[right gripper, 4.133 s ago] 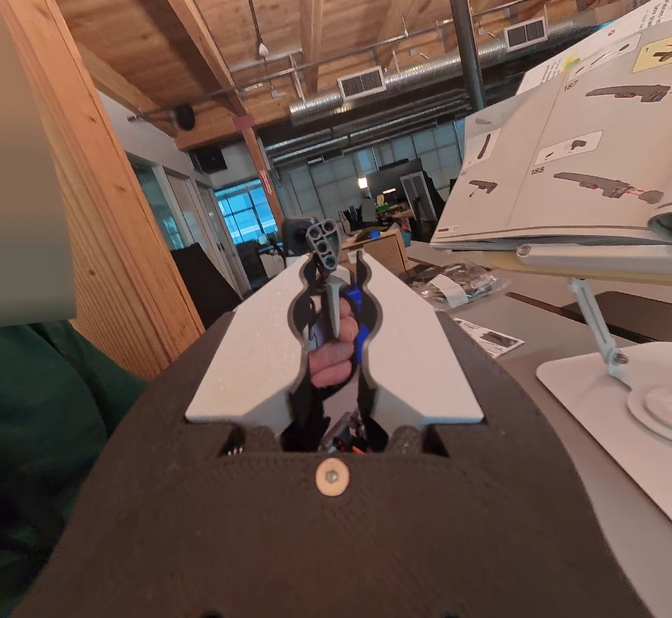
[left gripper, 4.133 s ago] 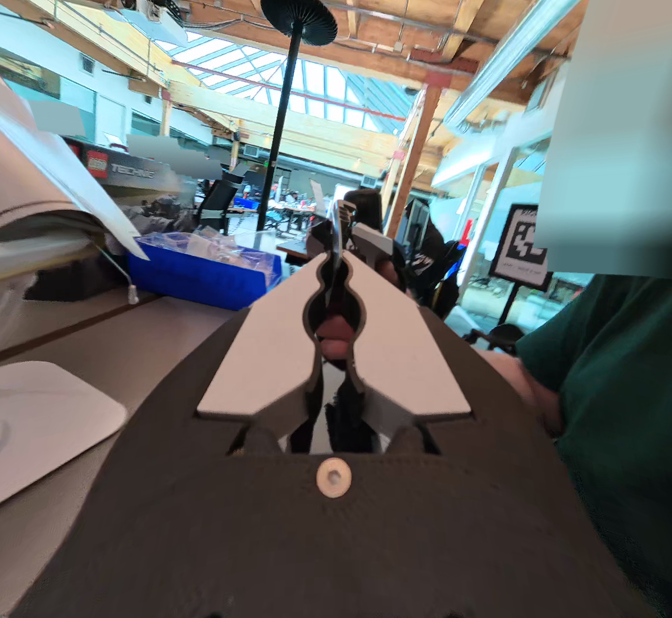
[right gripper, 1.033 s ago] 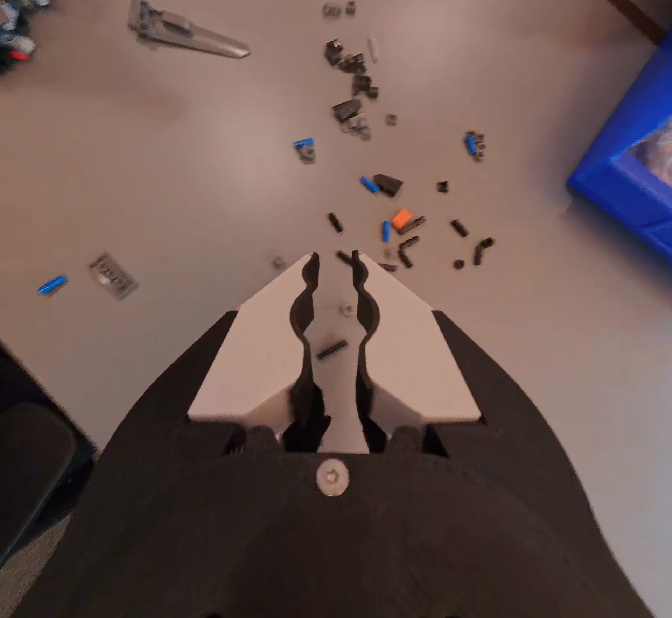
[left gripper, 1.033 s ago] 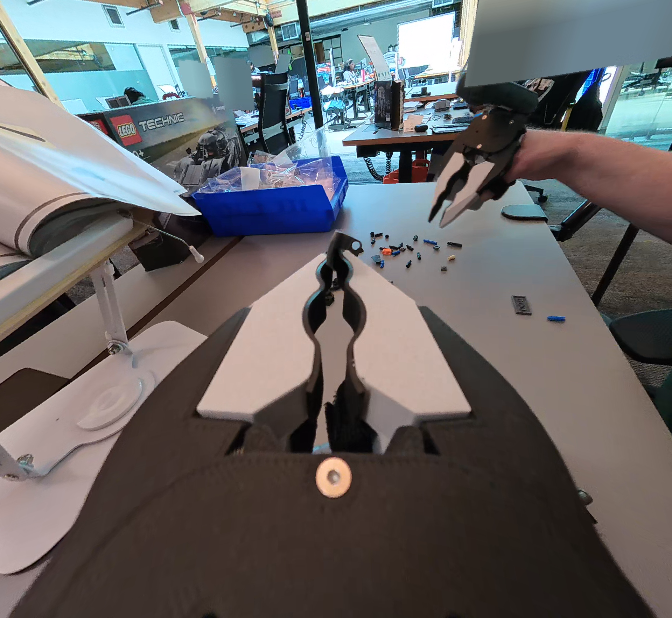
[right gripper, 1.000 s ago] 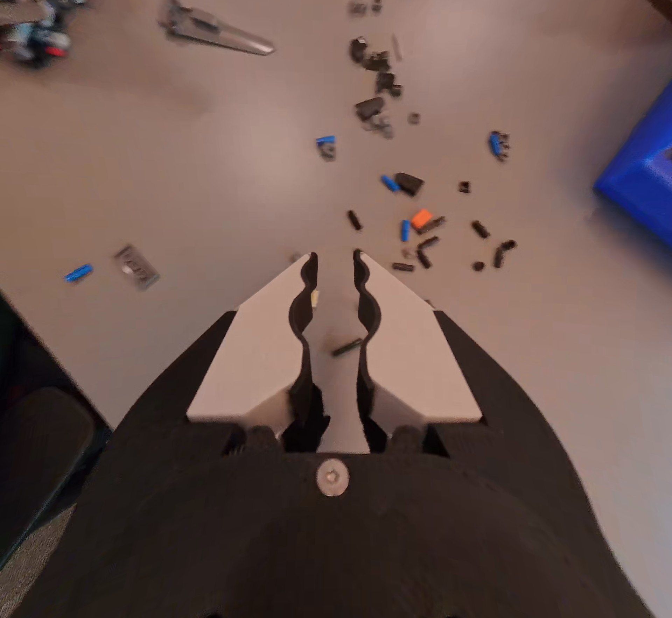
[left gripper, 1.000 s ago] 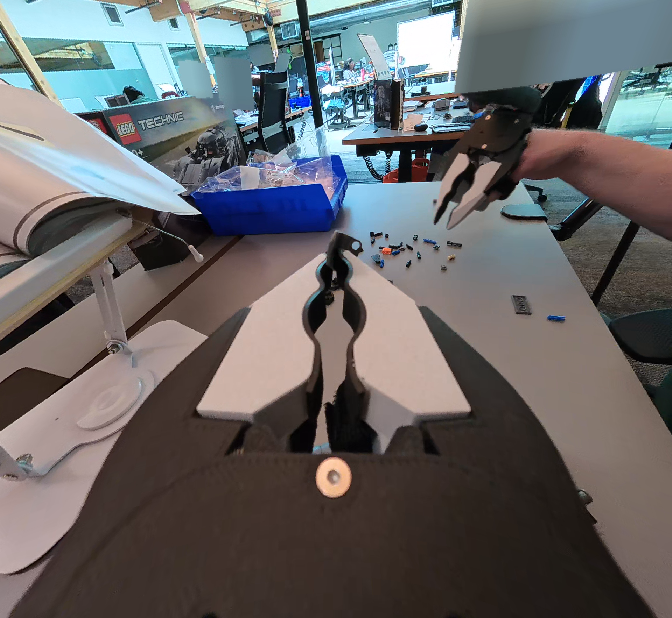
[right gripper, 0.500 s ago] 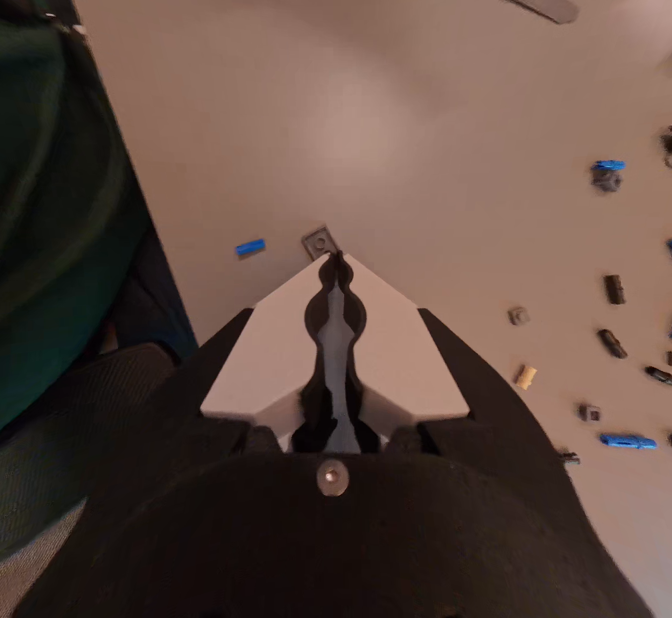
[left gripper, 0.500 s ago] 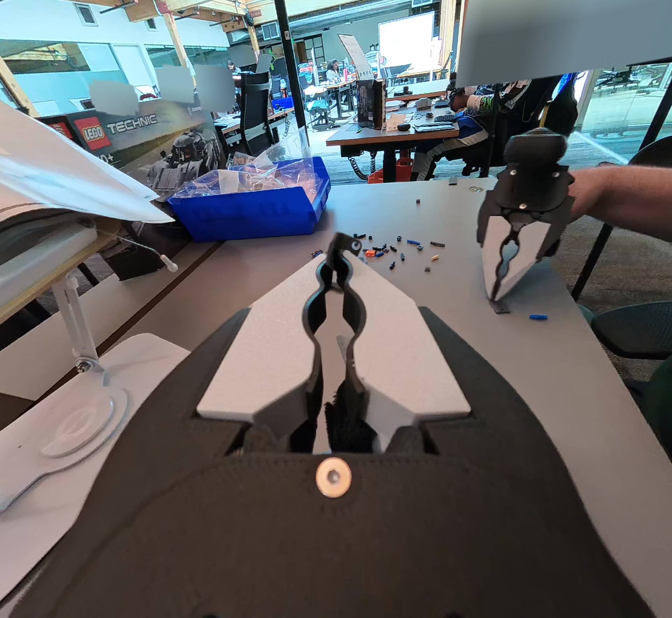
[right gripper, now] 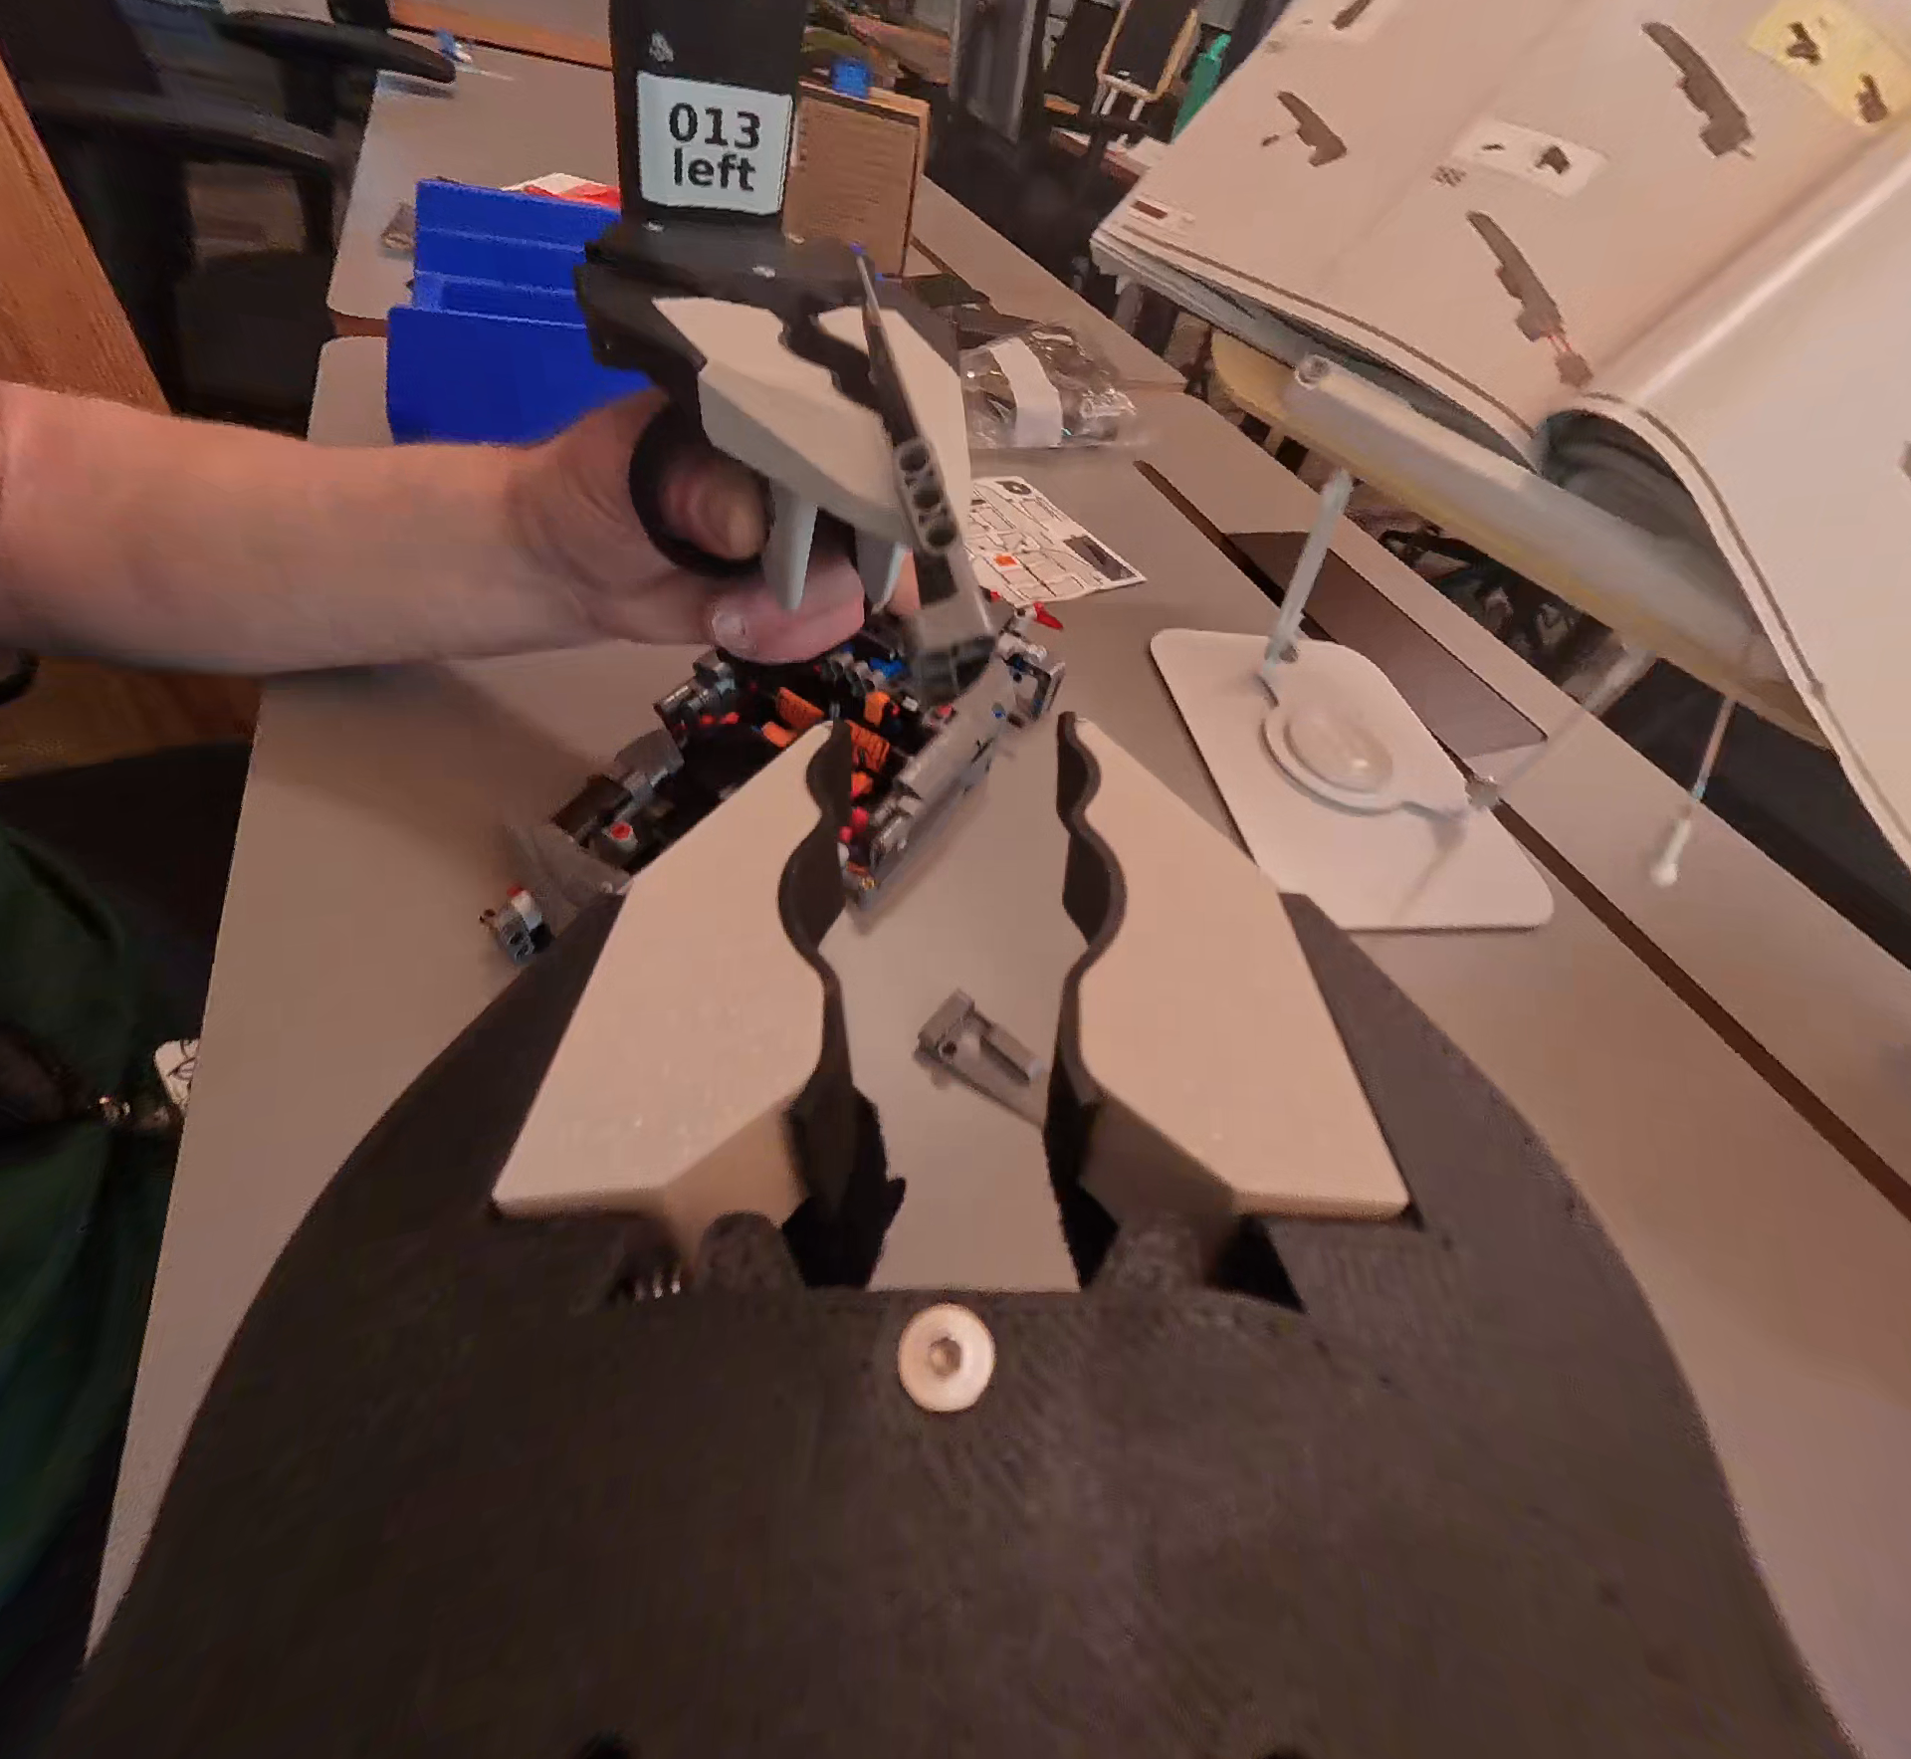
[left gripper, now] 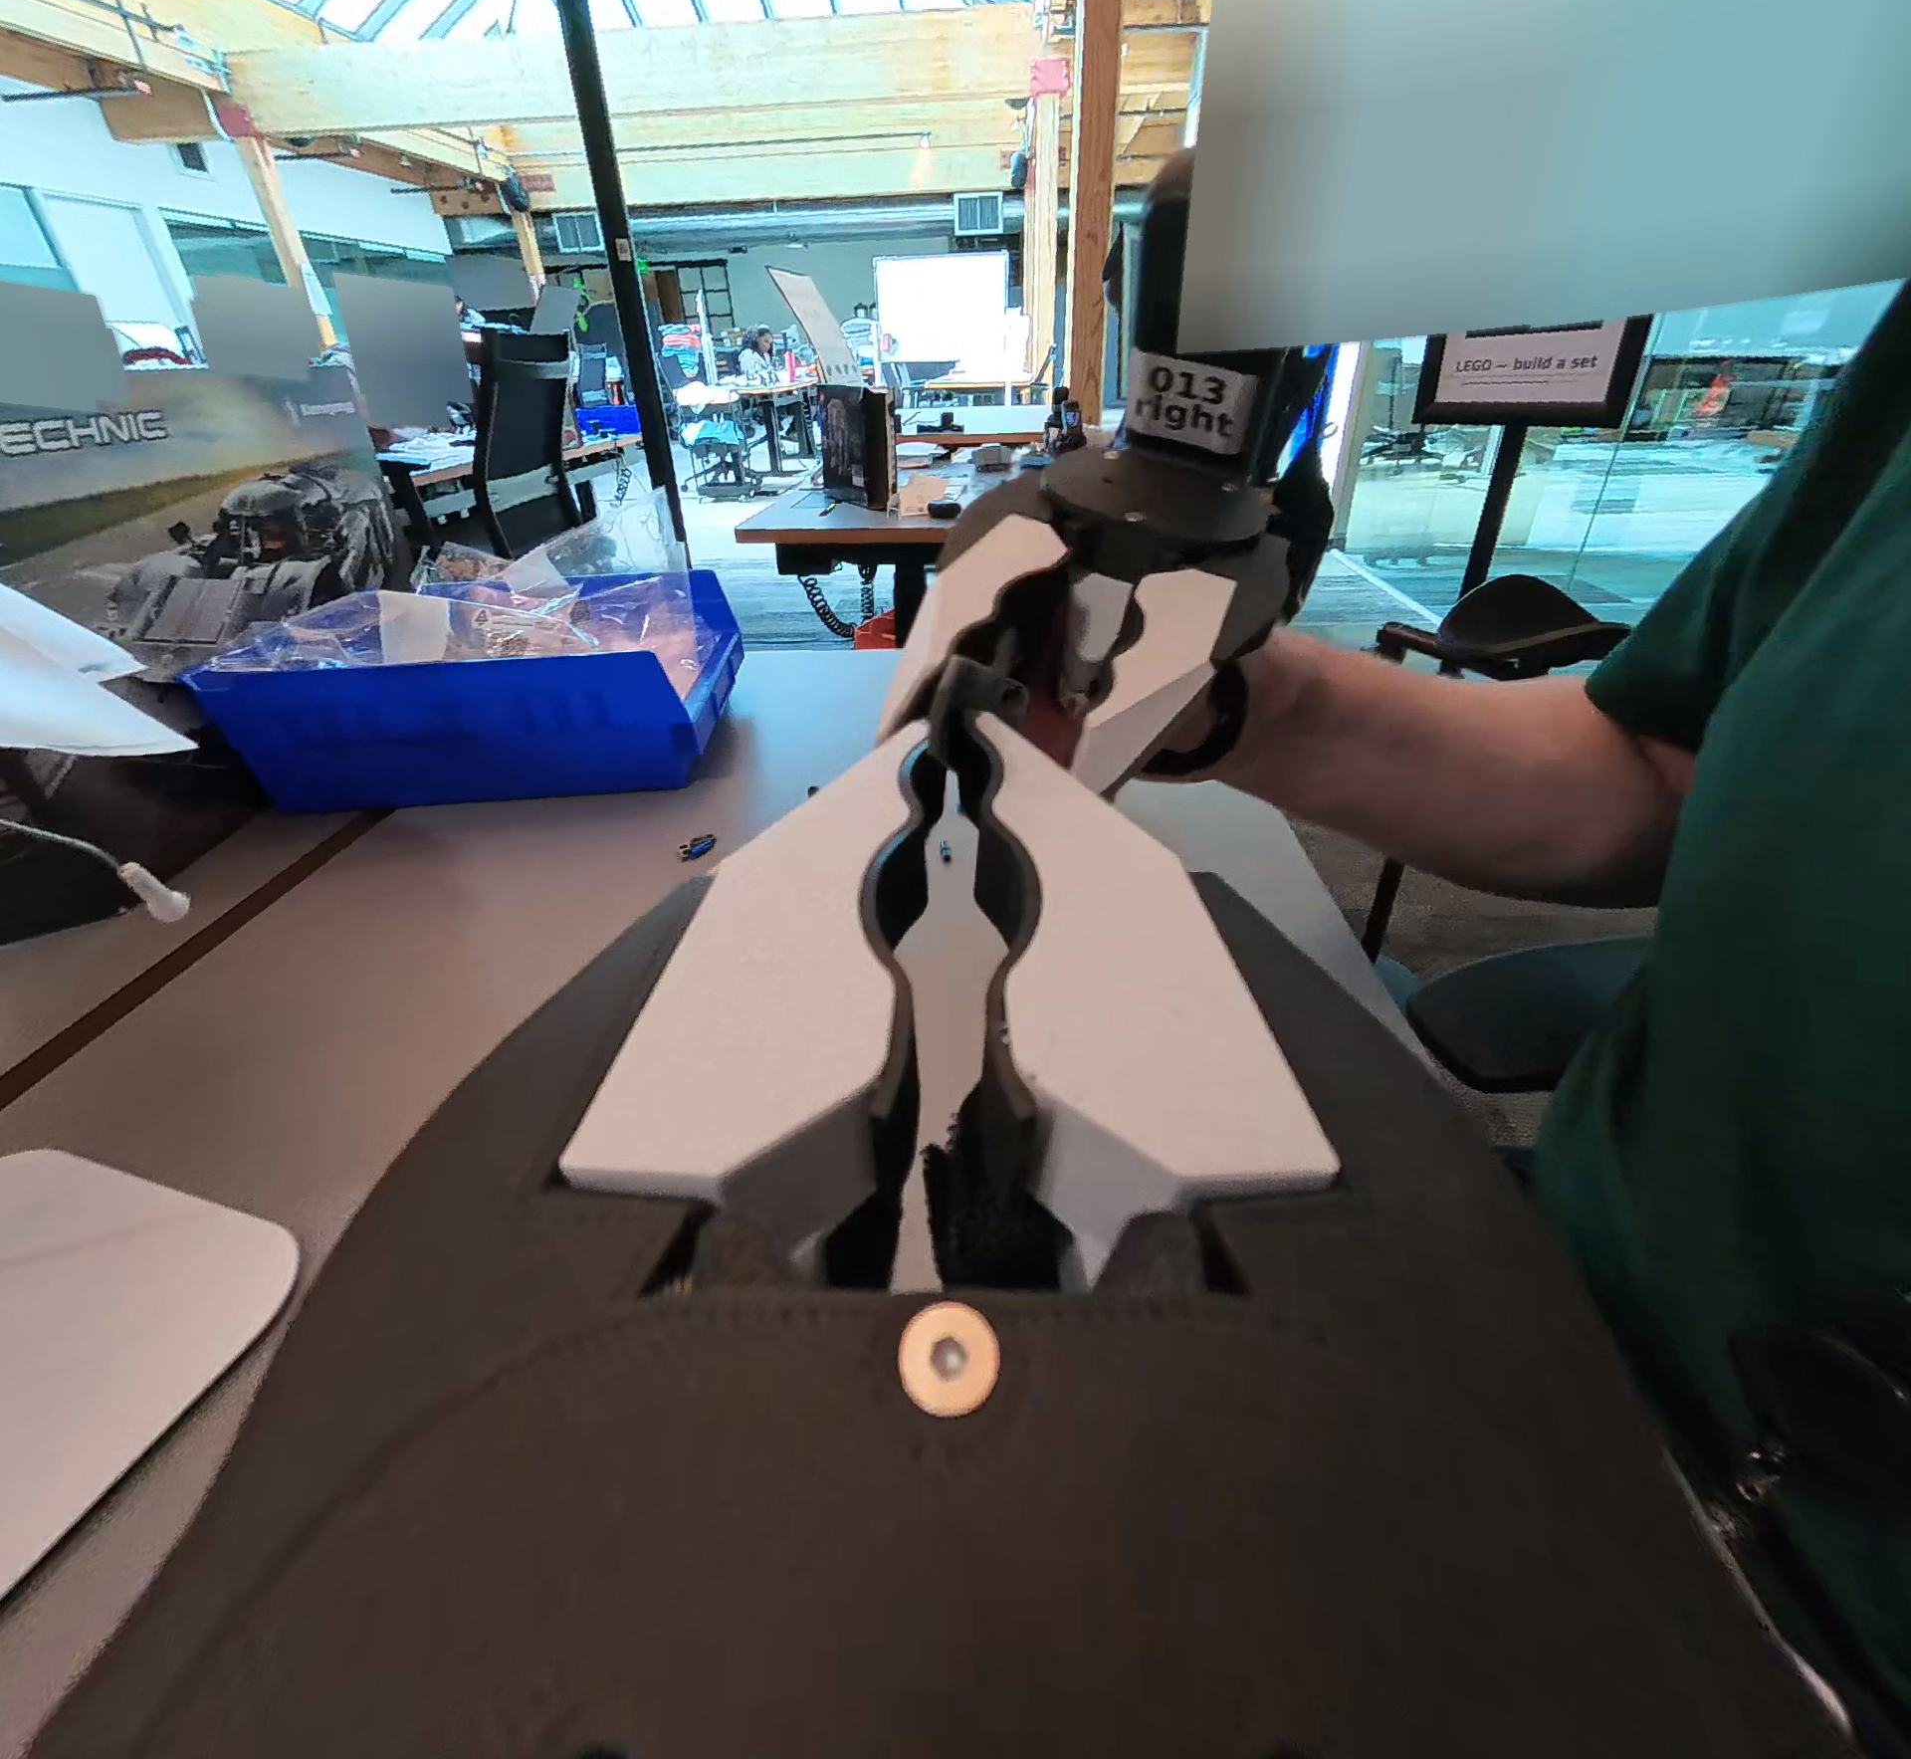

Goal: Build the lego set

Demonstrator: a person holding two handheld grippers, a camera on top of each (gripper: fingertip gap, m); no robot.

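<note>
The right gripper (right gripper: 946, 748), with pale wedge-shaped fingers on a black body, stands wide apart and empty, hovering over the grey table (right gripper: 1551, 1244) with a small grey plastic lego piece (right gripper: 977, 1053) lying on the tabletop in the gap between its jaws, apparently not gripped. The left gripper (left gripper: 957, 727), the same make, is clamped narrow on a long grey lego beam with a row of round holes (right gripper: 936, 530); in the right wrist view that beam slants down out of its fingers and ends just above the partly built lego model (right gripper: 827, 758), a dark block of black, grey, orange and red parts lying on the table. Taking that model as the landmark: the held beam hangs directly above its far end, the small grey piece lies near it on the right gripper's side, the white book-stand base (right gripper: 1365, 779) sits beside it toward the open instruction booklet (right gripper: 1551, 189), and a blue plastic bin (right gripper: 486, 344) stands well behind it. The step in hand looks like fitting a part onto the held beam or model. Next, I judge, the right gripper must drop, close on the small grey piece squarely, then carry it up and line it with its socket while the left holds firm.
</note>
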